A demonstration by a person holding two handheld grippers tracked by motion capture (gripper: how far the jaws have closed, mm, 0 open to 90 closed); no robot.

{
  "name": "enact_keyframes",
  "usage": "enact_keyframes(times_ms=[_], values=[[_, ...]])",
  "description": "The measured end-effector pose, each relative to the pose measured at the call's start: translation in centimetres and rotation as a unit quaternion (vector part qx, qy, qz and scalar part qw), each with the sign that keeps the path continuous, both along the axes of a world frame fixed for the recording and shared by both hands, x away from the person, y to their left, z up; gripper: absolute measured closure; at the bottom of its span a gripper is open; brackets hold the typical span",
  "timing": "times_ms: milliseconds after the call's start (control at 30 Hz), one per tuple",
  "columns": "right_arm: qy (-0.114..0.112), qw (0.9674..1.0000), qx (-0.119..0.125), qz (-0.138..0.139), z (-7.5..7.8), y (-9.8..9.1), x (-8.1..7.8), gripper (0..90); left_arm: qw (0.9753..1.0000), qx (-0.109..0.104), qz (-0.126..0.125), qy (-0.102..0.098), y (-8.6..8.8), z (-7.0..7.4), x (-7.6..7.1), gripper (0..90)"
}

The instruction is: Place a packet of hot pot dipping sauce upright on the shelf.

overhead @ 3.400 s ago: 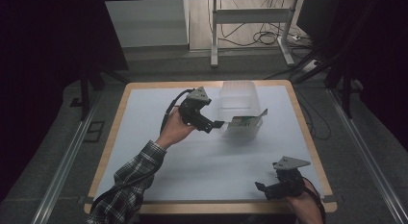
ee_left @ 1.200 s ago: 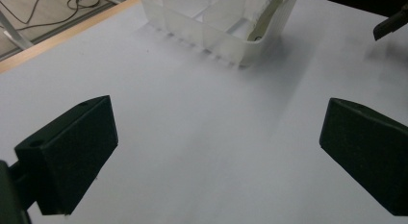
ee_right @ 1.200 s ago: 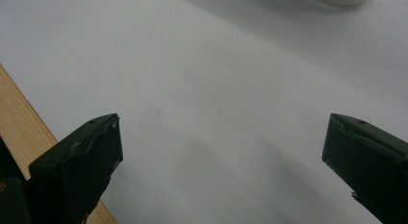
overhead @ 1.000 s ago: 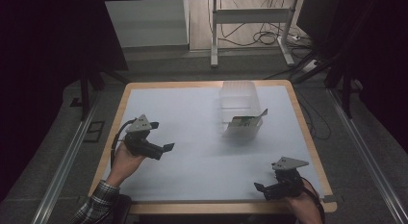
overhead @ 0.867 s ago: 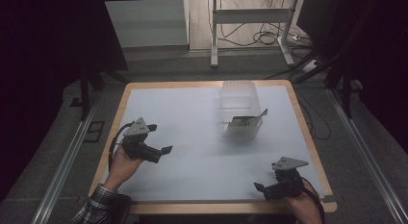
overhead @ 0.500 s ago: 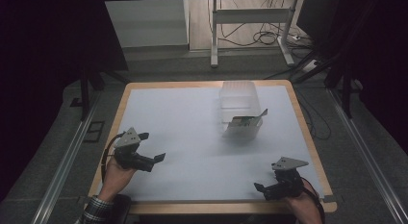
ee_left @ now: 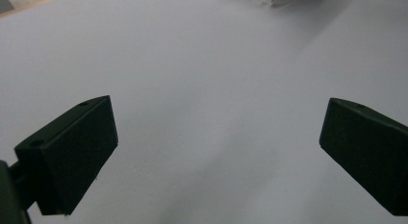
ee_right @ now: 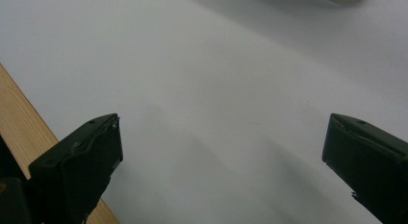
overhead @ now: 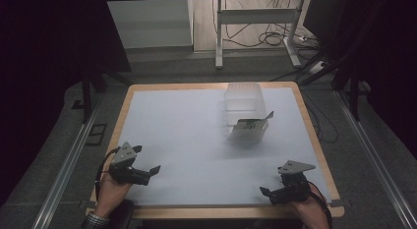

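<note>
A clear plastic box point(overhead: 244, 103) stands right of the table's centre, toward the back, with a small white and green carton point(overhead: 249, 129) leaning at its front. My left gripper point(overhead: 153, 171) rests near the front left corner, open, with nothing between its jaws point(ee_left: 216, 152). My right gripper point(overhead: 266, 193) sits near the front right edge, also open and empty point(ee_right: 221, 161). Both are far from the box and carton.
The white tabletop point(overhead: 196, 135) has a wooden rim point(overhead: 311, 126). Metal rails point(overhead: 69, 162) run along both sides. A stand point(overhead: 255, 32) and cables lie on the floor behind the table.
My left gripper has drawn back from the box and carton, down the left side to the front left corner. The right gripper has stayed put.
</note>
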State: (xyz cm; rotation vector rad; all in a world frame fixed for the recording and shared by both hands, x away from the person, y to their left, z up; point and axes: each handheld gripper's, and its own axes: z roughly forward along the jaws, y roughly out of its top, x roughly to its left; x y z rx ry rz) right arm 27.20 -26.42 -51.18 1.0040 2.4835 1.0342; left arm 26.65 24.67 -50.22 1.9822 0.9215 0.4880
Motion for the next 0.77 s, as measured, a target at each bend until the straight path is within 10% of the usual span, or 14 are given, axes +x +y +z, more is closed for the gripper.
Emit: enact_keyframes(times_ms=[500, 767], values=[[-0.001, 1.0, 0.004, -0.002, 0.1, 0.0, 0.0, 0.4, 0.9969, 0.07, 0.015, 0.031, 0.2, -2.6, -1.2, 0.0], [-0.004, 0.9998, 0.02, -0.005, 0.2, -0.2, 0.0, 0.1, 0.997, 0.068, 0.013, 0.033, 0.2, -2.6, -1.1, 0.0]])
